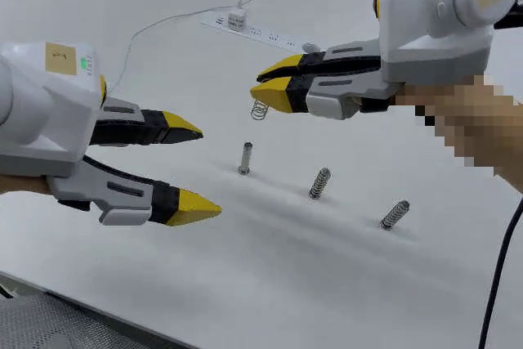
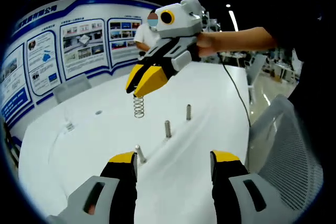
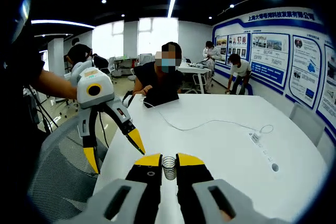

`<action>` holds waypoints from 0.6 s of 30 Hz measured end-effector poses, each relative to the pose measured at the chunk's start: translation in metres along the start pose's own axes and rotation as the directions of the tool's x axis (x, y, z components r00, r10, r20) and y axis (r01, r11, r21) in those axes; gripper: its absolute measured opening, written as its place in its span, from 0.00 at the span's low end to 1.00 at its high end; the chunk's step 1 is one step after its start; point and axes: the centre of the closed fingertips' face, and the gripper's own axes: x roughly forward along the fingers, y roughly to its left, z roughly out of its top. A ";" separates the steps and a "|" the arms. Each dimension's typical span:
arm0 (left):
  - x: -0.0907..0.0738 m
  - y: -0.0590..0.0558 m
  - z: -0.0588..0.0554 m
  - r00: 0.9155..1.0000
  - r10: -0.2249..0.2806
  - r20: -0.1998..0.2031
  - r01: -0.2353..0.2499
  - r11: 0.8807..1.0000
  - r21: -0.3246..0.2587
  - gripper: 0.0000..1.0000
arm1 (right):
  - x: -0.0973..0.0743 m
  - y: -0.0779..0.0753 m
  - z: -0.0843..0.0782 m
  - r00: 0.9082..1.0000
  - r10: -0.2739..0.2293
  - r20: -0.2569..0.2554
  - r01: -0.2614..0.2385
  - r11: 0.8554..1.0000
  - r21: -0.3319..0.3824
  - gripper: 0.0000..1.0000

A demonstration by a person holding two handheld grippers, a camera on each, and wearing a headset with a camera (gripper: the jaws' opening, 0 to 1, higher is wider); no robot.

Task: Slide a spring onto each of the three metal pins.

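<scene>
Spring (image 1: 260,109): one loose coil, pinched by its upper turns between the yellow tips of my right gripper (image 1: 270,87), whose jaws stand narrow, clamped on it. The rest of the coil hangs free below the tips, above the white table (image 1: 270,284). In the head view it sits at roughly 12 o'clock from the bare pin (image 1: 245,158), apart from it and not threaded on. The bare pin stands upright with nothing on its shaft. At about 4 o'clock from it come the middle pin (image 1: 324,172) and then the end pin (image 1: 404,203), all three in one slanting row, and these two each wear a seated coil (image 1: 317,188). My left gripper (image 1: 200,171) rests at 9 o'clock from the bare pin, jaws spread wide with nothing between them and the tips pointing toward the row. In the left gripper view the bare pin is the nearest one, just beyond the gap between my own tips, and the right gripper hangs at about 11 o'clock above it with the coil dangling. In the right gripper view the coil sits upright between the two yellow tips, touching both. A power strip (image 1: 253,29) lies on the table at 12 o'clock, well beyond the pins, with a thin white cable (image 1: 155,26) running off it toward 9 o'clock.
</scene>
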 end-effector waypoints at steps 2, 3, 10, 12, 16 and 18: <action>-0.002 0.003 -0.002 1.000 0.010 0.001 -0.010 1.000 -0.009 0.60 | 0.005 -0.005 -0.003 1.000 -0.009 -0.001 0.009 1.000 0.011 0.11; -0.002 0.005 -0.004 1.000 0.018 -0.007 -0.018 1.000 -0.014 0.60 | 0.008 -0.007 -0.006 1.000 -0.011 -0.004 0.011 1.000 0.024 0.11; -0.002 0.009 -0.008 0.999 0.036 -0.009 -0.036 0.999 -0.028 0.67 | 0.025 -0.017 -0.030 0.998 -0.032 -0.051 0.036 0.997 0.075 0.11; -0.003 0.011 -0.009 0.999 0.041 -0.003 -0.041 0.999 -0.036 0.68 | 0.029 -0.022 -0.038 0.996 -0.058 -0.066 0.065 0.993 0.103 0.11; -0.004 0.013 -0.010 0.999 0.048 0.011 -0.047 0.998 -0.052 0.70 | 0.035 -0.028 -0.045 0.995 -0.065 -0.069 0.075 0.985 0.156 0.11; -0.004 0.013 -0.012 0.999 0.050 0.010 -0.050 0.997 -0.057 0.72 | 0.037 -0.028 -0.049 0.994 -0.068 -0.082 0.080 0.984 0.158 0.11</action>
